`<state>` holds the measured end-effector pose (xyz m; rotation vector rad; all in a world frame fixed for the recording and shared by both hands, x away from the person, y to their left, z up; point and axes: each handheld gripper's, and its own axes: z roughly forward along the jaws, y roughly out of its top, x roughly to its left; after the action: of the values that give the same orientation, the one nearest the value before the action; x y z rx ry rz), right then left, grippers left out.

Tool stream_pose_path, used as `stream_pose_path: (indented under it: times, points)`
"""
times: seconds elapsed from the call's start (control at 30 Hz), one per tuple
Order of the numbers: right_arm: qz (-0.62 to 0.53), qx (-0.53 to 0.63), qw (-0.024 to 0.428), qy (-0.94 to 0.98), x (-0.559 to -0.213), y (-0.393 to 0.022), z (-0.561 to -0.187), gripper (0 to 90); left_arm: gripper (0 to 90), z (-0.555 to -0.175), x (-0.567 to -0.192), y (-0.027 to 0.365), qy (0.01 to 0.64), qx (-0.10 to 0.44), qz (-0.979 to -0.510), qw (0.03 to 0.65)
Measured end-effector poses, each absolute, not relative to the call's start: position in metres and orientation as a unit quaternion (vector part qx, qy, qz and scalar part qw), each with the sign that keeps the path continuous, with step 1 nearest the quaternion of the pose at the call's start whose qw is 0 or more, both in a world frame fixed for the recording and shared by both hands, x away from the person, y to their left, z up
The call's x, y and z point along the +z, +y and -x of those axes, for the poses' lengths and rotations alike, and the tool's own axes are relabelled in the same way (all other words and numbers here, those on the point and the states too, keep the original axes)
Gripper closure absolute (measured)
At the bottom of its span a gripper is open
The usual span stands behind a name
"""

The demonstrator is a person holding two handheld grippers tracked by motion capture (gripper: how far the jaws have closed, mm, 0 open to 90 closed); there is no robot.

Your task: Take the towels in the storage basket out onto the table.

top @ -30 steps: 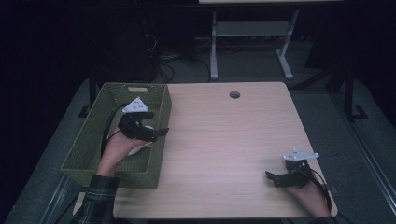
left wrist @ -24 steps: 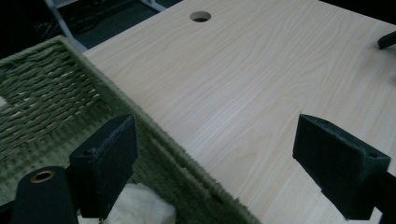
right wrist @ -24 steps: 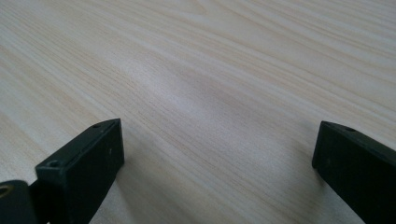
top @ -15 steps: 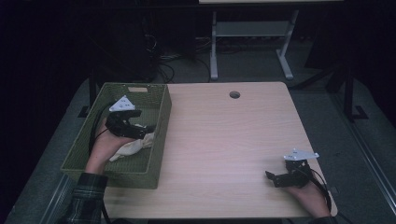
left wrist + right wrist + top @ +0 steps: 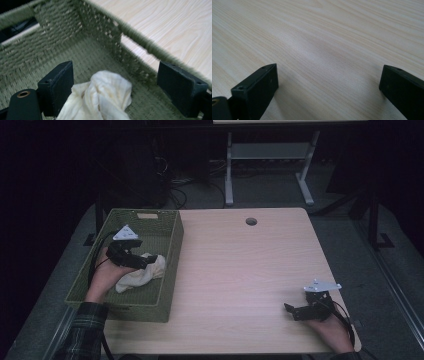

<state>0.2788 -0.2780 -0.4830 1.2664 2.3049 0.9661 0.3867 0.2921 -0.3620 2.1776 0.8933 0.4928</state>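
A crumpled white cloth (image 5: 142, 272) lies on the floor of the green woven basket (image 5: 172, 262) at the table's left side. My left gripper (image 5: 145, 262) is inside the basket, right above the cloth, and stands open. In the left gripper view the cloth (image 5: 100, 96) bunches up between the two wide-apart jaws, against the left one and clear of the right one. My right gripper (image 5: 292, 310) rests low at the table's front right corner, open, with bare wood (image 5: 324, 57) between its jaws.
The wooden table (image 5: 240, 270) has a round cable hole (image 5: 251, 221) near its far edge. The basket's woven right wall (image 5: 132, 32) rises close beside the left gripper. Beyond the table stand a white desk frame (image 5: 265, 155) and cables on the dark floor.
My left gripper has moved left and toward the basket's near end. The cloth now lies on the basket floor, and the jaws stand open over it. The right gripper has stayed put.
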Motion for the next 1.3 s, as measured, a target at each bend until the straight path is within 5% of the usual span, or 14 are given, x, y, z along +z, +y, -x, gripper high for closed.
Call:
stream_pose_path:
  times: [1.0, 1.3]
  points:
    - [-0.445, 0.340, 0.169, 0.811, -0.483, -0.278, -0.279, 1.8, 14.4, -0.411, -0.425, 0.291, 0.399, 0.121, -0.880, 0.228]
    - [-0.445, 0.340, 0.169, 0.811, -0.483, -0.278, -0.278, 1.8, 25.3, -0.412, -0.431, 0.289, 0.401, 0.113, -0.886, 0.201]
